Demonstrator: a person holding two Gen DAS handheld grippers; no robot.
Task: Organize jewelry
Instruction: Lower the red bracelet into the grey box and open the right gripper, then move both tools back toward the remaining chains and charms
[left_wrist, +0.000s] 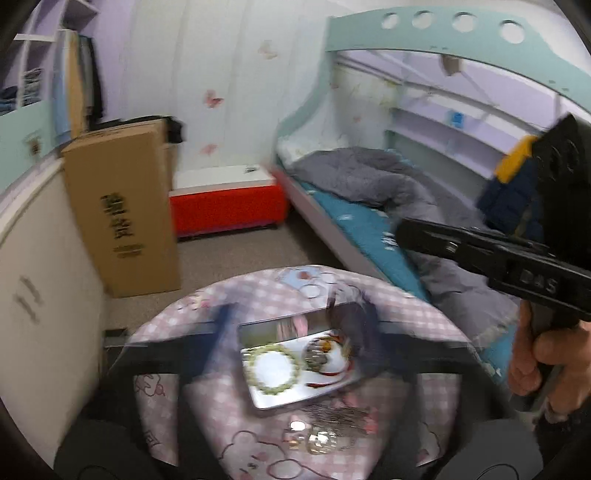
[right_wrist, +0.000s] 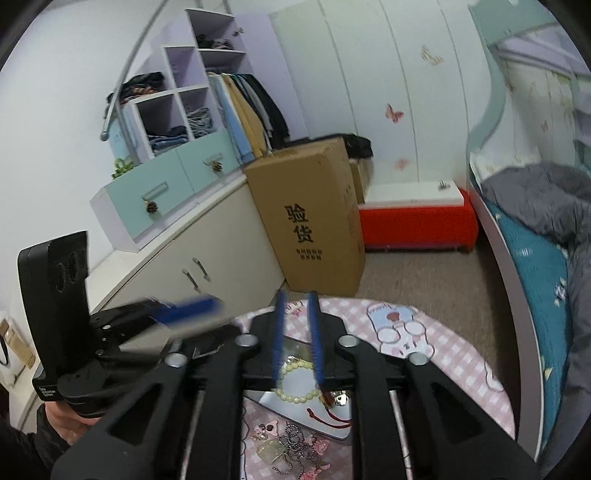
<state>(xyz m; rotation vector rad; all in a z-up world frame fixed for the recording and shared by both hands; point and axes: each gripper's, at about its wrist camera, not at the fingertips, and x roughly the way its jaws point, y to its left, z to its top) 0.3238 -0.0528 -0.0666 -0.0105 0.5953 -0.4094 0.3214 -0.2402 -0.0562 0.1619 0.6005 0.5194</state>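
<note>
The pale bead bracelet (right_wrist: 297, 382) lies in the metal tray (left_wrist: 258, 397) on the round checked worktop (right_wrist: 443, 343), with a chain heap (right_wrist: 291, 448) just in front of the tray. It's probably light, floppy and rolly, so I'd pinch across one bead. Left tongs (left_wrist: 295, 332) are wide and empty, right tongs (right_wrist: 297, 336) narrow, holding nothing; a bed (right_wrist: 535, 258) is right of the tray.

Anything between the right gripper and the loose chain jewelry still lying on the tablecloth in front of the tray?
Nothing visible. The chain pile lies bare on the cloth below the right gripper, just short of the tray; its jaws stand slightly apart, empty.
</note>
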